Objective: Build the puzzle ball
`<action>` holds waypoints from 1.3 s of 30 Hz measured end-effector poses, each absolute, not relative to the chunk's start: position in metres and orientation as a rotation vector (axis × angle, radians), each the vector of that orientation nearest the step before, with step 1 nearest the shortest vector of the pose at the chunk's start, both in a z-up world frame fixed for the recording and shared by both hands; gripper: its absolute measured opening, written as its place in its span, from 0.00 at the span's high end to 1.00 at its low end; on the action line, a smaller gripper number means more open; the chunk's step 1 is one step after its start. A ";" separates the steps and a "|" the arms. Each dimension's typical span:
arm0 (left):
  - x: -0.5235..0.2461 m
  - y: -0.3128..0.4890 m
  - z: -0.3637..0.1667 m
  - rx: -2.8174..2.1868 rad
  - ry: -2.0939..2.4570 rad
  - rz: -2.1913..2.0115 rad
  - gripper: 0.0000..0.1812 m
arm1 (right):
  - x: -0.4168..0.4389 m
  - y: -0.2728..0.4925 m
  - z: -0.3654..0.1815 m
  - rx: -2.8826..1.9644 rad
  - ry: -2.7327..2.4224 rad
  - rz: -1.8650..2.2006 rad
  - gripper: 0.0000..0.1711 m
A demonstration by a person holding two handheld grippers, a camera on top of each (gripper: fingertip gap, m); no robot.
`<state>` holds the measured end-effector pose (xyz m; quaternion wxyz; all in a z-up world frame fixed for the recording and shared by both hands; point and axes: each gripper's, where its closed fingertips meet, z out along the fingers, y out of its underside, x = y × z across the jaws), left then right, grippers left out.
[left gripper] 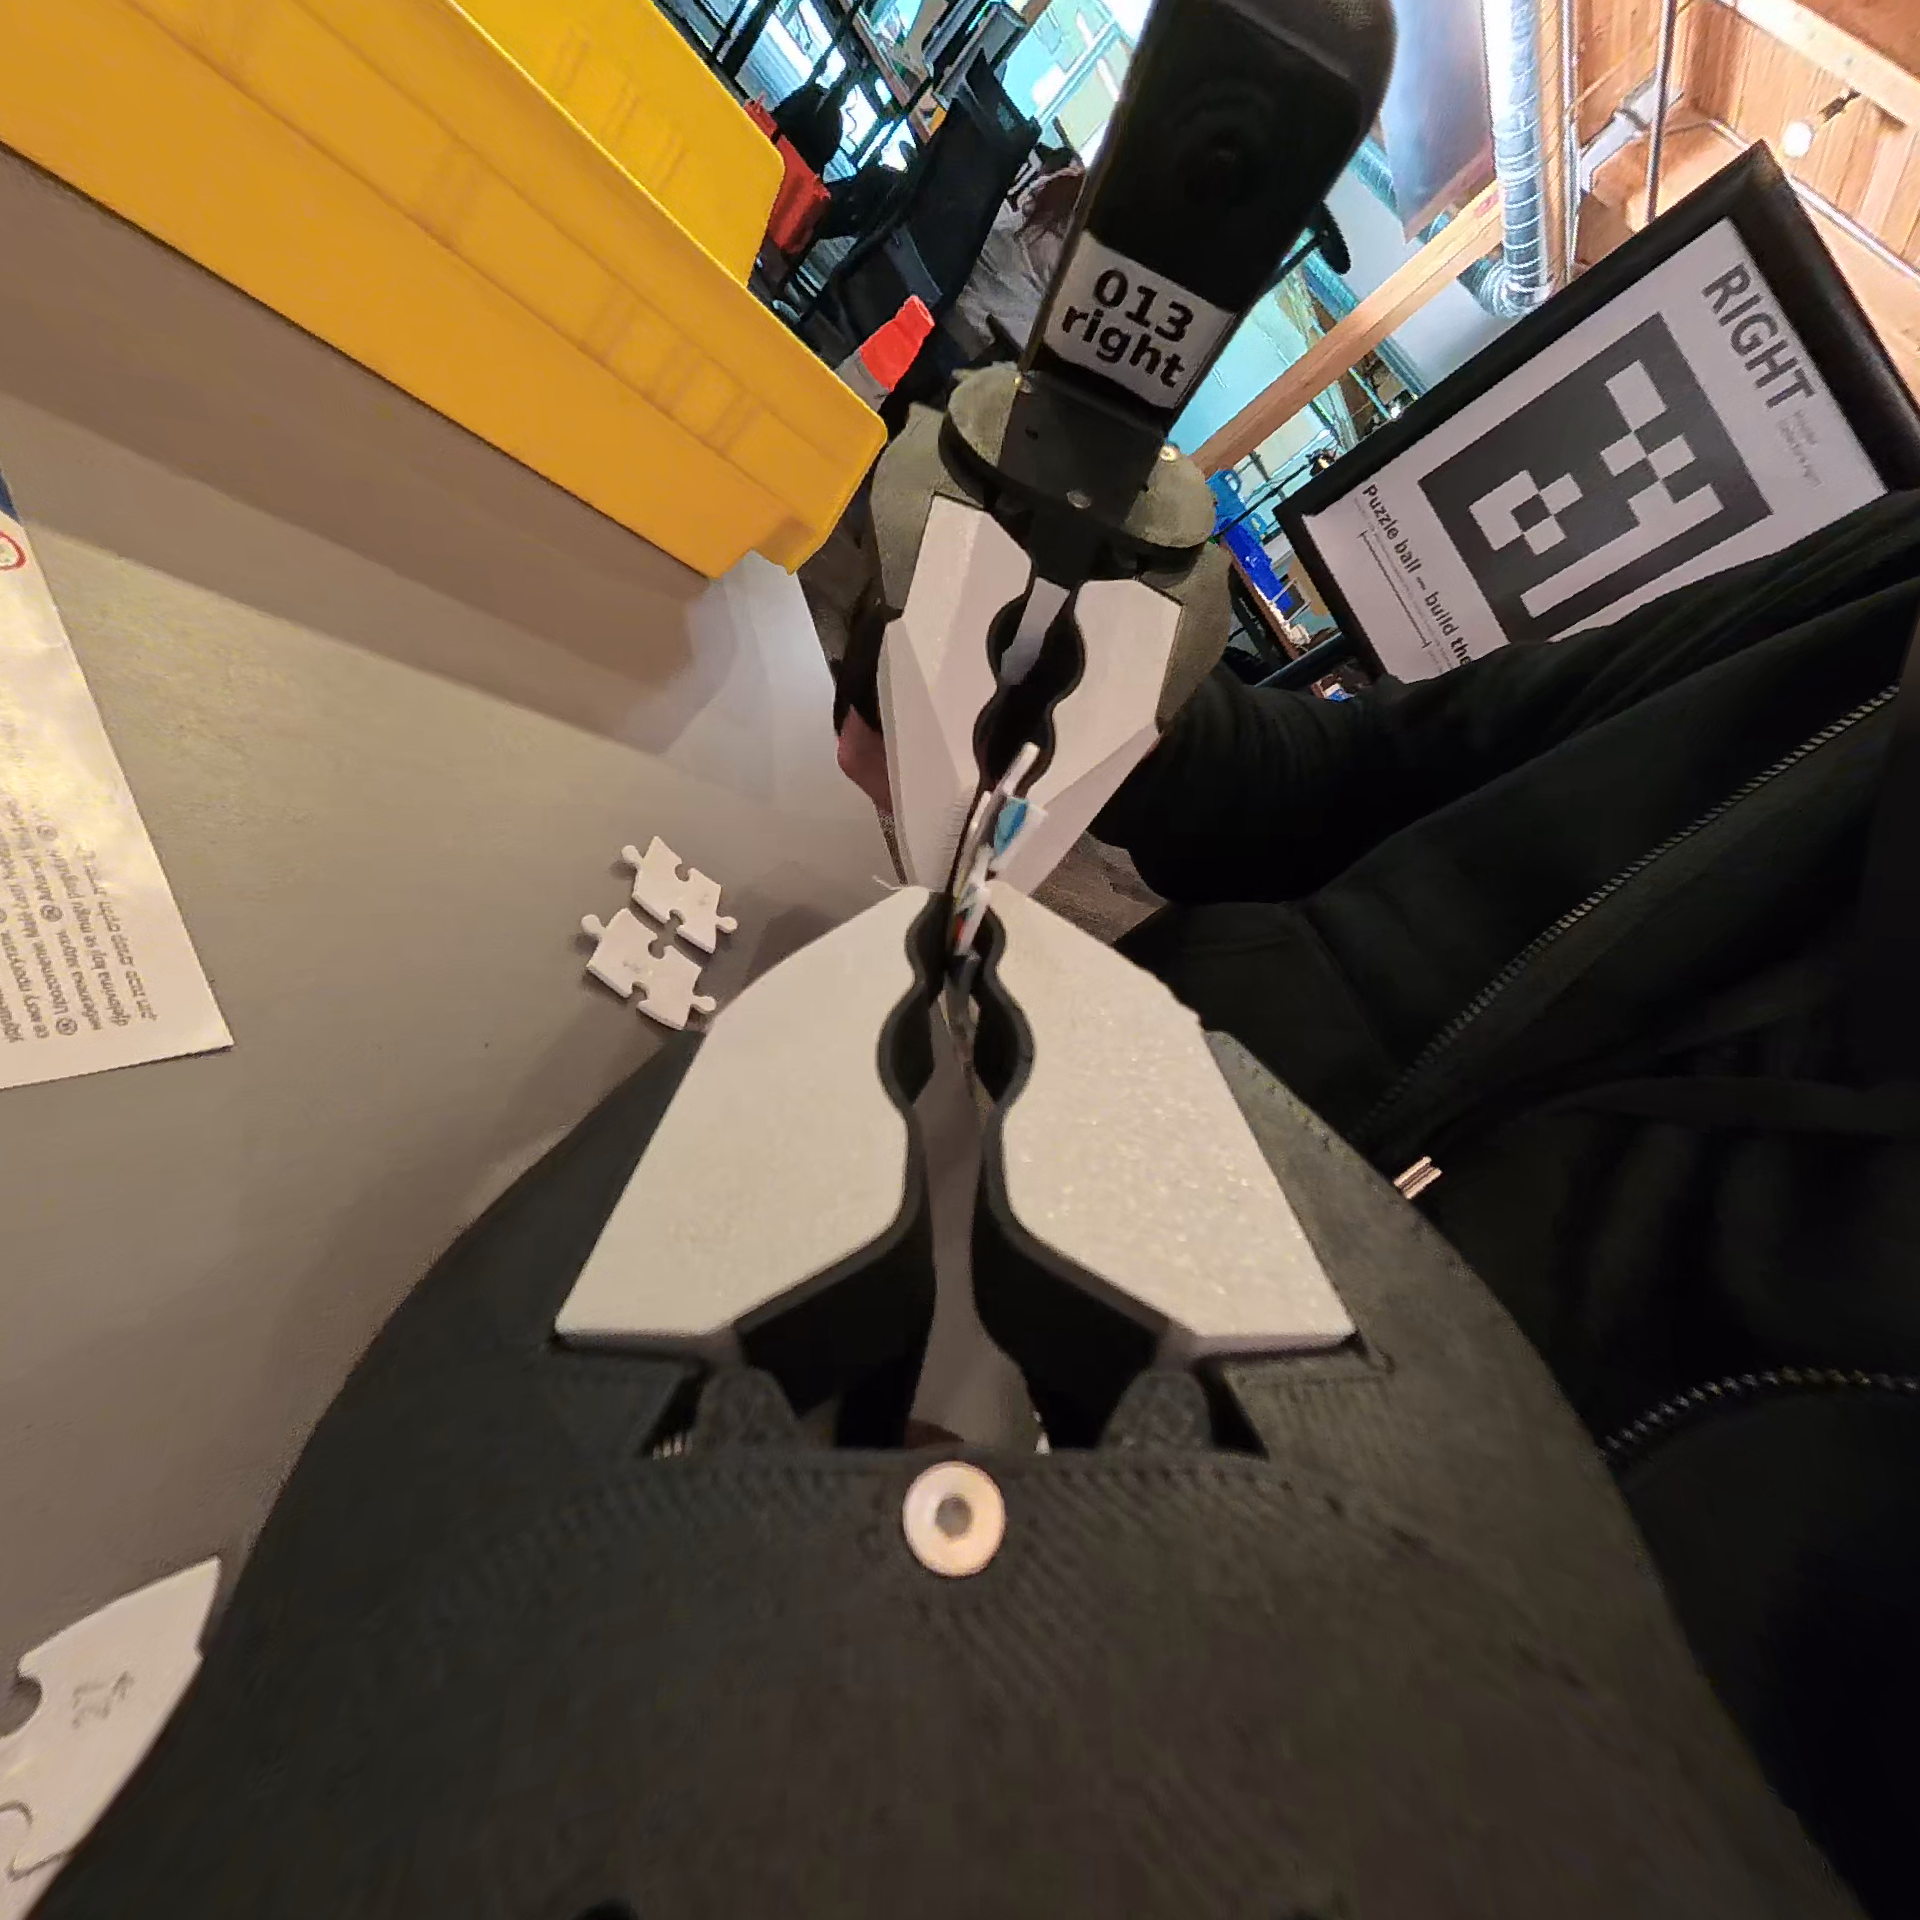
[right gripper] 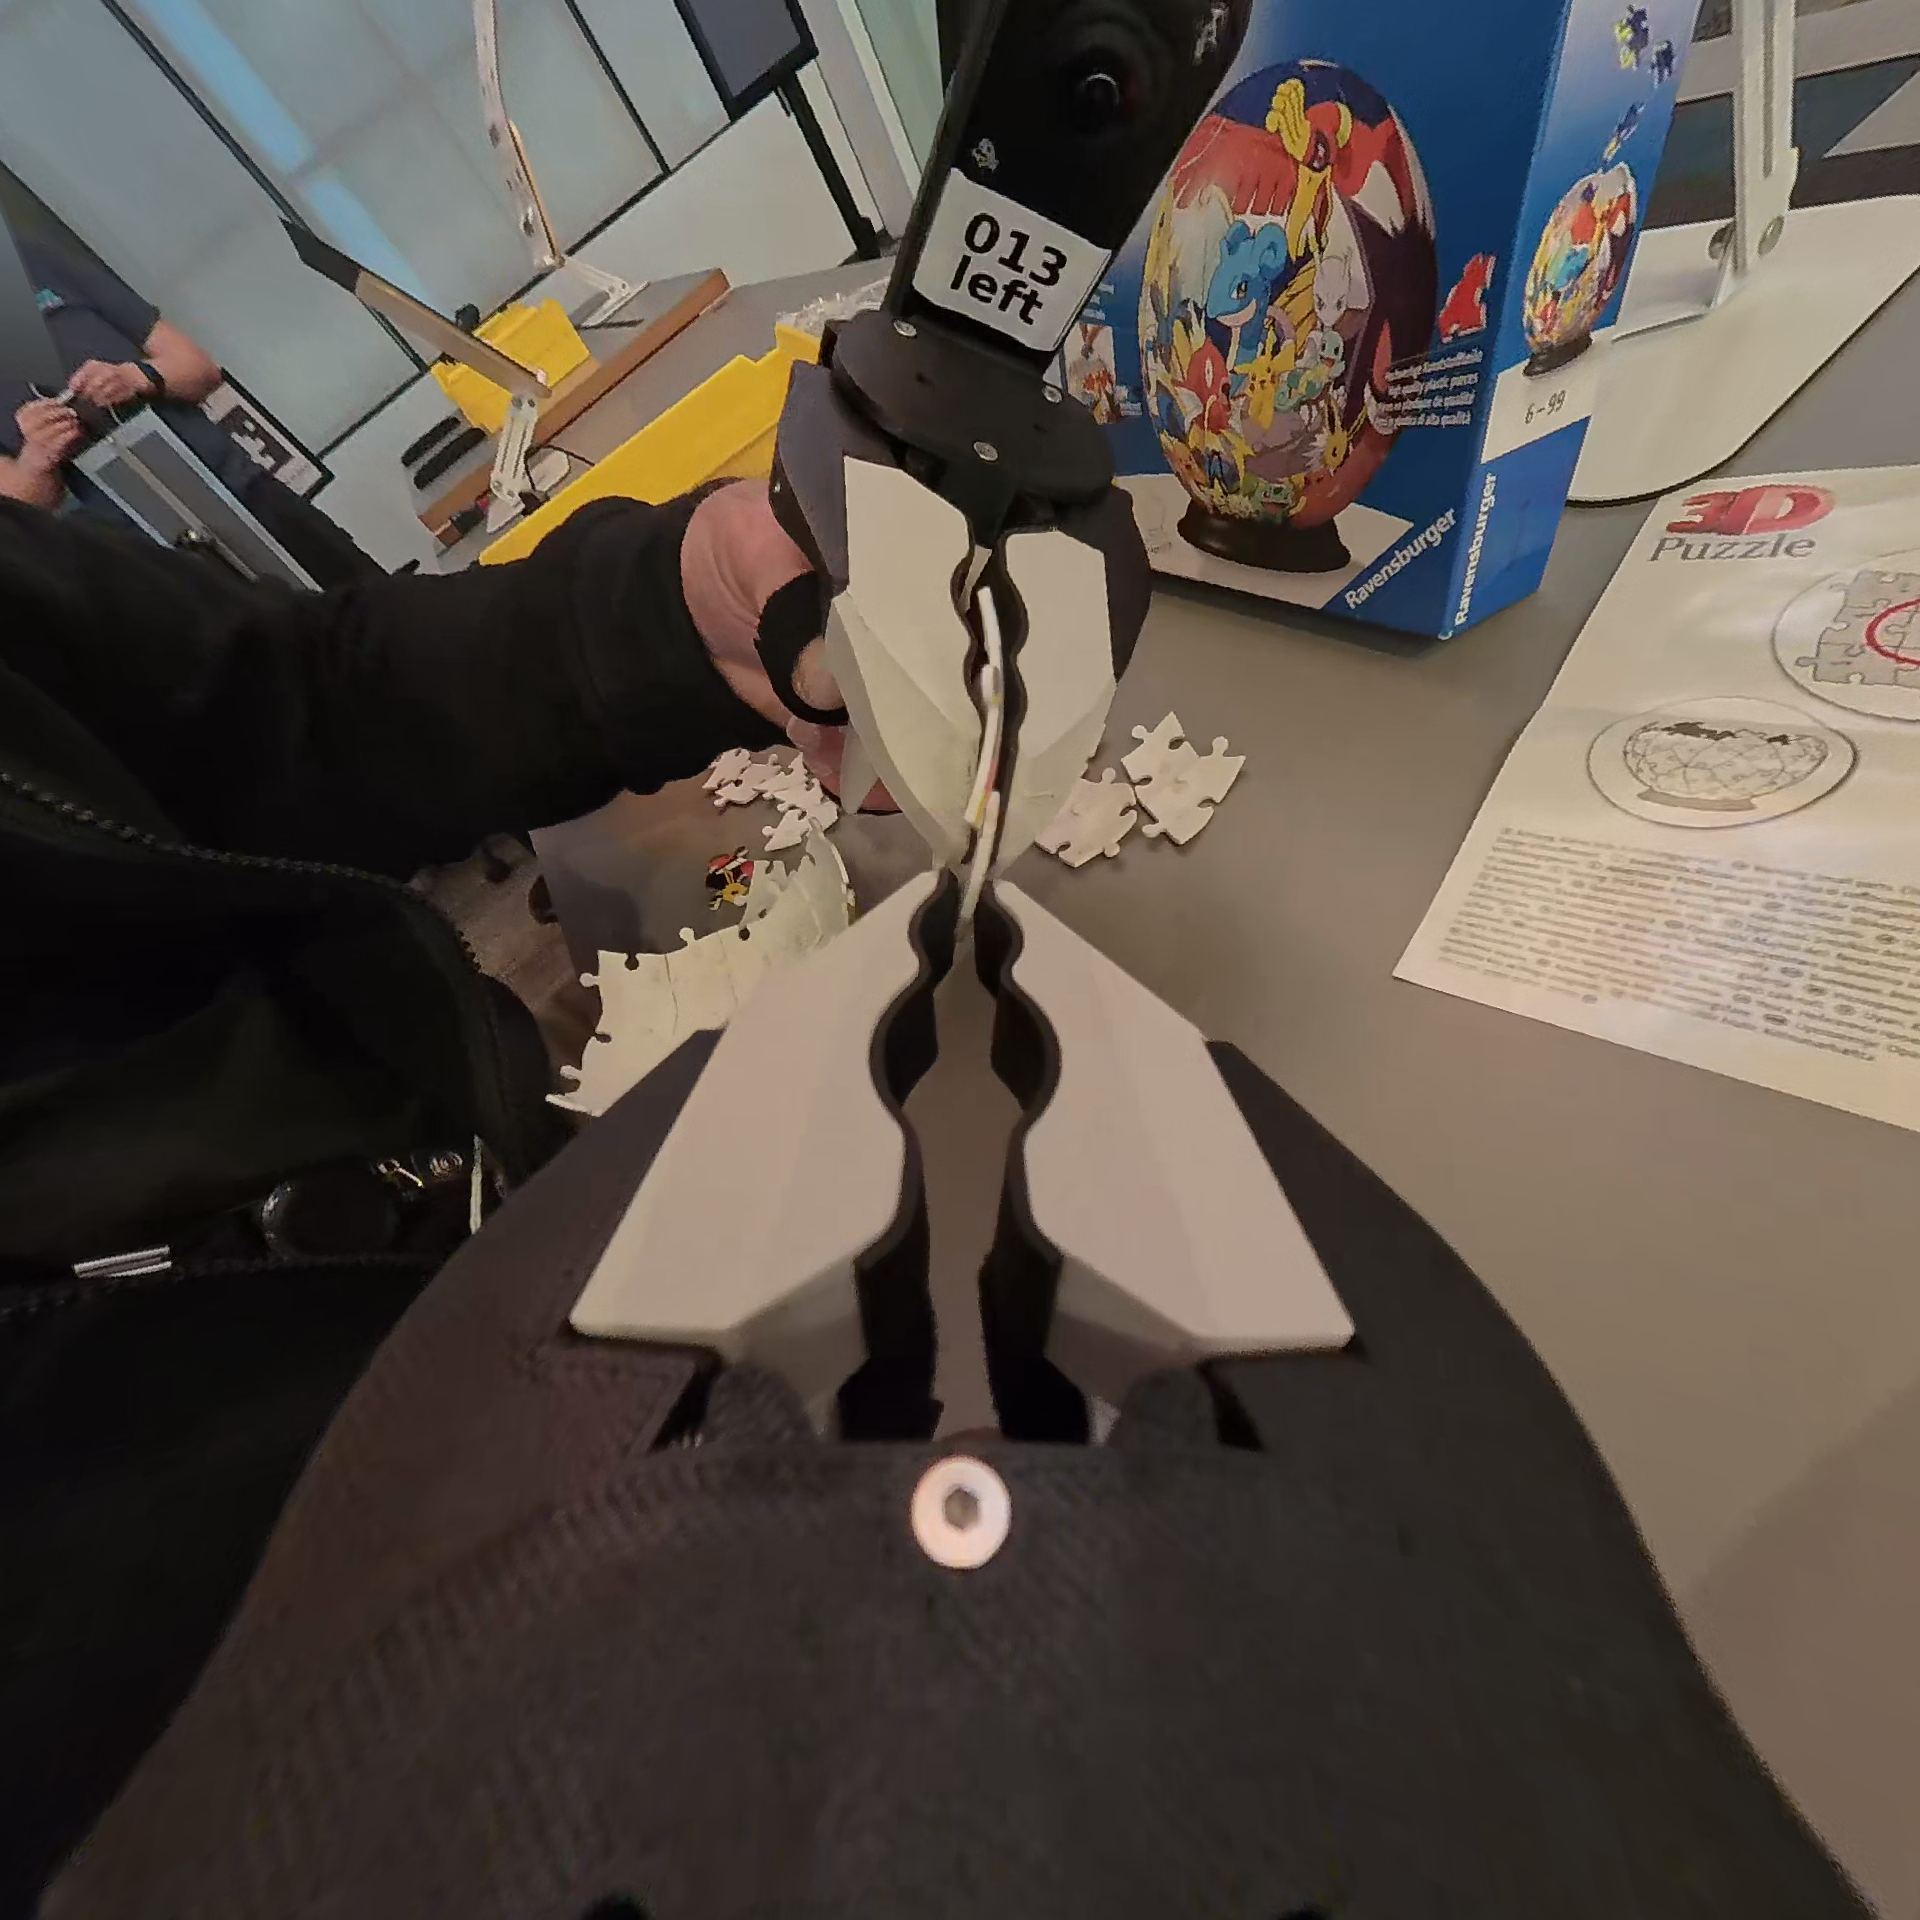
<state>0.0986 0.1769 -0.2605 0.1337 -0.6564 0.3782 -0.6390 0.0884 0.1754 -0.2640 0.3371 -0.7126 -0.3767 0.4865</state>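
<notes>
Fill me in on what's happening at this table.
A person is building a puzzle ball with two handheld grippers. The left gripper and right gripper meet tip to tip in the air, each pinching puzzle pieces edge-on. A curved assembled section and loose white pieces lie on the grey table.

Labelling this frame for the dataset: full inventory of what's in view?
puzzle pieces held: edge-on, count unclear, white-backed, pinched between both gripper tips.
curved assembled section: one, white, table near the sleeve.
loose pieces: several, white, table.
joined pieces: small cluster, white, grey table.
puzzle box: one, blue, standing at the back.
instruction sheet: one, white, on the right in the right wrist view.
bins: yellow, stacked.
framed marker sign: one, black frame.
left hand-held gripper: shut.
right hand-held gripper: shut.
</notes>
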 end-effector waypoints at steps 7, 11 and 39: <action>0.100 0.179 -0.255 -1.888 1.075 -1.853 0.99 | 0.089 0.178 -0.258 -1.834 -0.967 1.283 0.99; 0.101 0.182 -0.248 -1.870 1.080 -1.827 0.99 | 0.090 0.182 -0.250 -1.802 -0.916 1.359 0.99; 0.112 0.186 -0.229 -1.773 0.952 -1.842 0.99 | 0.102 0.196 -0.221 -1.675 -0.789 1.353 0.99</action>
